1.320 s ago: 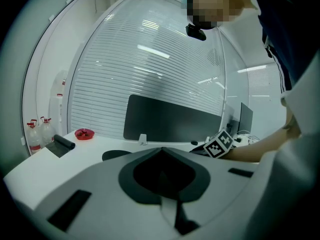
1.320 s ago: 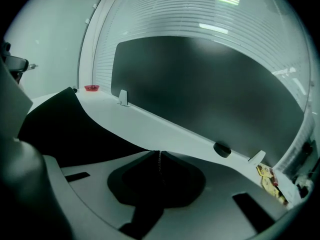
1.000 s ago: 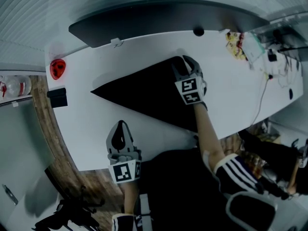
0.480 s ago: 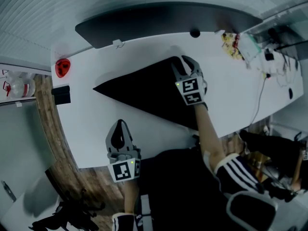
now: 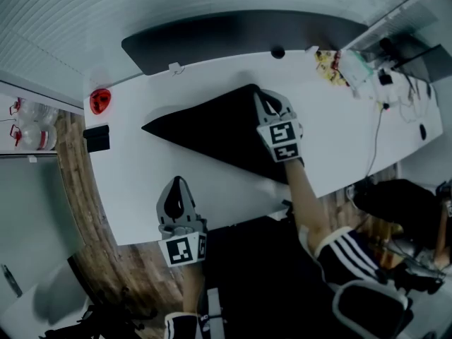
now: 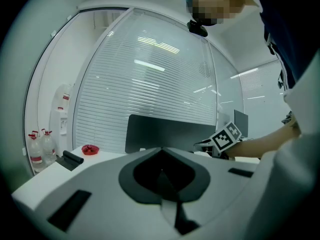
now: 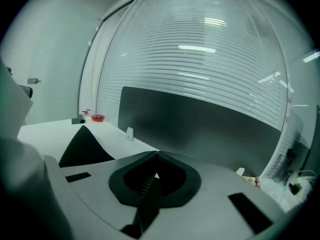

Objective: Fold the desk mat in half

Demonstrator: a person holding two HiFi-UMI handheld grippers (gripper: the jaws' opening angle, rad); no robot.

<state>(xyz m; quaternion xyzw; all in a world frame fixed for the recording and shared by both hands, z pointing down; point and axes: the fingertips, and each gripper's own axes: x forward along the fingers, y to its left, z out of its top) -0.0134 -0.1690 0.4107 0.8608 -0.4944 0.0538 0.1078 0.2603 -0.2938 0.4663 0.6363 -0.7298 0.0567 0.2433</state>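
right gripper (image 5: pixel 267 99) is clenching the desk mat's (image 5: pixel 205 129) far right corner | left gripper (image 5: pixel 176 183) is hovering near, jaws clenched, empty | red dish (image 5: pixel 100 99) is sitting far left, content unclear

Dark top, three white stripes on the short sleeve (image 5: pixel 346 249). The grey left gripper (image 5: pixel 176 183) and right gripper (image 5: pixel 267 99) each wear a black-and-white marker cube.

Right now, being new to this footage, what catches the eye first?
The black desk mat lies slanted across the white desk, its far corner pinched in the right gripper, whose jaws have just closed on it. The left gripper hovers shut and empty at the desk's near edge.
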